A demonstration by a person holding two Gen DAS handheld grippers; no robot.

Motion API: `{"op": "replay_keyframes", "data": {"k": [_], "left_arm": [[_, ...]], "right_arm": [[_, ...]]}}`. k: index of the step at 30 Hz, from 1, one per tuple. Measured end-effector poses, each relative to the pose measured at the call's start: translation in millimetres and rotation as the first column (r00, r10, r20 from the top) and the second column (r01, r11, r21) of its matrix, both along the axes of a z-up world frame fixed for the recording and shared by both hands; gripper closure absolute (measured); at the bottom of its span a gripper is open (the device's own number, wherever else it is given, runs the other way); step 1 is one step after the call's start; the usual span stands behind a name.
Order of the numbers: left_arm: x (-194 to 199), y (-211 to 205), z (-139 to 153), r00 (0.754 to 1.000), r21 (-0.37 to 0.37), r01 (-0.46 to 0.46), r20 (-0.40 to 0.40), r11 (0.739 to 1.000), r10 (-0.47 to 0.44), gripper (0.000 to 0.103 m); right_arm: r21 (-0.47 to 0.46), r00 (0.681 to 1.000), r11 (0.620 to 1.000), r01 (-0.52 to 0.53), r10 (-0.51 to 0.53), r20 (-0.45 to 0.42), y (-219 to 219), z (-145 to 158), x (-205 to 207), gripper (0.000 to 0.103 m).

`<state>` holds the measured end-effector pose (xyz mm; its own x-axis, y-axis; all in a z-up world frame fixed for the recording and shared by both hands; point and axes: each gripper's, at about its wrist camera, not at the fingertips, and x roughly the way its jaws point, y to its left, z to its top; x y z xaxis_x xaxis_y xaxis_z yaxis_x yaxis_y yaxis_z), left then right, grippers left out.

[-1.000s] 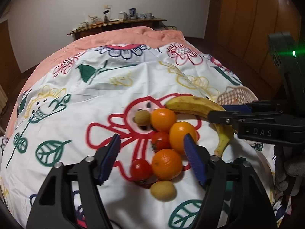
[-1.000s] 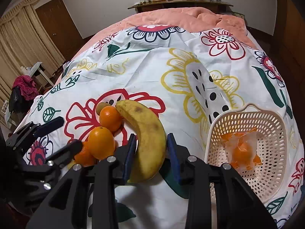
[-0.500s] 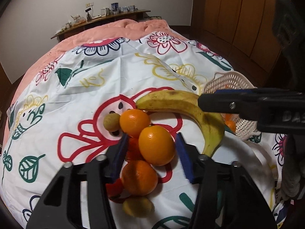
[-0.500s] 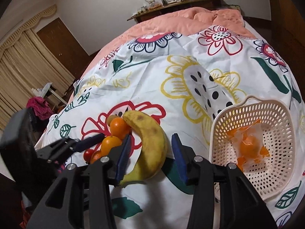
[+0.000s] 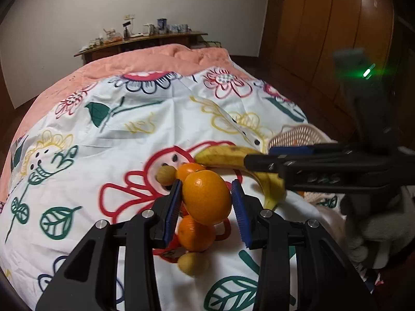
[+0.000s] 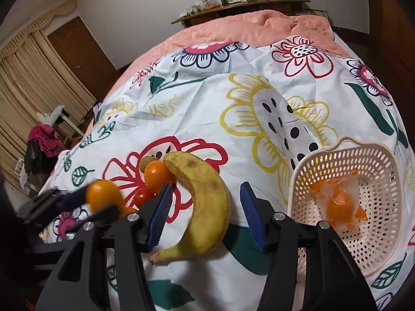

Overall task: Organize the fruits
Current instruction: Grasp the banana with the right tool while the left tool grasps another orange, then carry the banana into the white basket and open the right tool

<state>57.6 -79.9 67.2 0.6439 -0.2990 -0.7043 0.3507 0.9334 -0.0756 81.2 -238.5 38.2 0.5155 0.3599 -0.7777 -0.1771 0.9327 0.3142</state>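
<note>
PROGRESS: early, one bagged orange (image 6: 339,204) already lodged in basket (image 6: 384,243) | HELD: orange (image 5: 206,197) pinched in left hand-held gripper (image 5: 206,204), jaws just closed, smooth bright rind | RIGHT: right hand-held gripper (image 6: 205,207) spread about banana (image 6: 205,204), jaws just opened | LEFT: banana, oranges, tomatoes, kiwis on bed at basket's 9 o'clock.

Black gripper (image 5: 206,202) frames, blue ribbed pads, silver screws.
</note>
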Motion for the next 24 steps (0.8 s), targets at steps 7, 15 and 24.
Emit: {"op": "replay_keyframes", "data": {"k": [7,15,24], "left_arm": [[-5,20,15,0.999,-0.036,-0.038,0.029,0.999,0.039,0.063],[-7,23,12,0.998,-0.041,-0.054,0.021,0.998,0.055,0.063],[-9,19,12,0.998,-0.039,-0.049,0.024,0.998,0.050,0.063]], "right_arm": [[-0.122,0.998,0.992,-0.036,0.029,-0.056,20,-14,19,0.048],[-0.328,0.995,0.939,-0.099,0.099,-0.016,47,-11,12,0.066],[-0.196,1.000,0.981,-0.006,0.007,0.007,3,-7,-1,0.069]]}}
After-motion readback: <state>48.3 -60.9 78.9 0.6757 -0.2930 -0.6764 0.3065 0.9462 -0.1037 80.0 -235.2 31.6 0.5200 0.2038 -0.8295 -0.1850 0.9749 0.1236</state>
